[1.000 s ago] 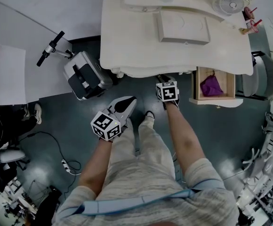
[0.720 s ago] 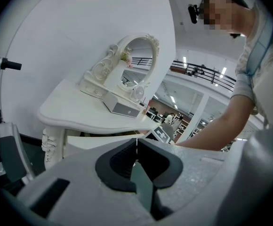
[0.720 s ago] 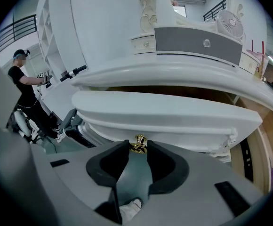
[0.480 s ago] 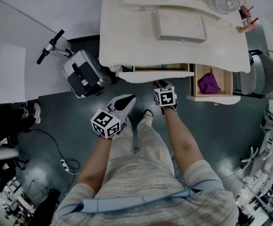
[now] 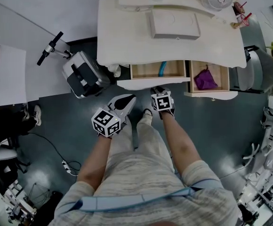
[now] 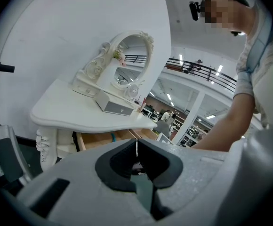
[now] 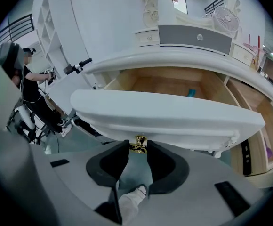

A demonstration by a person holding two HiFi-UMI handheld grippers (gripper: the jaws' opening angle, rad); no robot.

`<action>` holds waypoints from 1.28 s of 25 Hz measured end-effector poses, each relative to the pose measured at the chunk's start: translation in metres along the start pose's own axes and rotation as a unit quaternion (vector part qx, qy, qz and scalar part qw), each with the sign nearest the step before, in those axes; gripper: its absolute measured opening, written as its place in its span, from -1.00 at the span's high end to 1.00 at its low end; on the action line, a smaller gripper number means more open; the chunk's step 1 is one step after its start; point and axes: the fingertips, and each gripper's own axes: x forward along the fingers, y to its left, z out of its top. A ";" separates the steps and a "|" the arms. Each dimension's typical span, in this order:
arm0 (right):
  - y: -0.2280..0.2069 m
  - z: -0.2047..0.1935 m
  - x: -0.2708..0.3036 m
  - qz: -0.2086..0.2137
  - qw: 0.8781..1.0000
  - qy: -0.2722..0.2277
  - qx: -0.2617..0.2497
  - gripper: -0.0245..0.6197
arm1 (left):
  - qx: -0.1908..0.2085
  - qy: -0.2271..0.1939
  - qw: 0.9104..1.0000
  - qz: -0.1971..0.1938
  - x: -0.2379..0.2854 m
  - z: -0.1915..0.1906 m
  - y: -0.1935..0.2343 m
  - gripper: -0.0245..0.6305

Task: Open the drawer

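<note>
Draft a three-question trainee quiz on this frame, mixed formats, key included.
1. True or false: the right gripper is shut on the gold knob of the middle drawer.
2. What lies in the right-hand drawer? A) a purple cloth B) a fan C) scissors
3. Fill in: the left gripper holds nothing and its jaws stand ____ (apart / together).

Key: 1 true; 2 A; 3 together.
</note>
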 end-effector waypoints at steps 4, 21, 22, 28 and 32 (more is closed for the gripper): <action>0.005 -0.013 -0.006 0.004 1.000 0.005 -0.003 0.56 | 0.008 0.005 1.000 -0.009 0.002 0.002 -0.008 0.86; 0.021 -0.054 -0.026 0.012 1.000 0.016 0.002 0.56 | 0.031 0.025 0.999 -0.032 0.013 0.006 -0.024 0.86; 0.022 -0.055 -0.027 0.011 1.000 0.016 0.004 0.56 | 0.031 0.025 0.999 -0.033 0.012 0.007 -0.024 0.86; 0.027 -0.070 -0.031 0.005 1.000 0.016 0.010 0.56 | 0.031 0.026 0.999 -0.033 0.014 0.006 -0.025 0.86; 0.032 -0.076 -0.034 0.007 1.000 0.015 0.015 0.56 | 0.027 0.024 0.999 -0.030 0.015 0.006 -0.024 0.86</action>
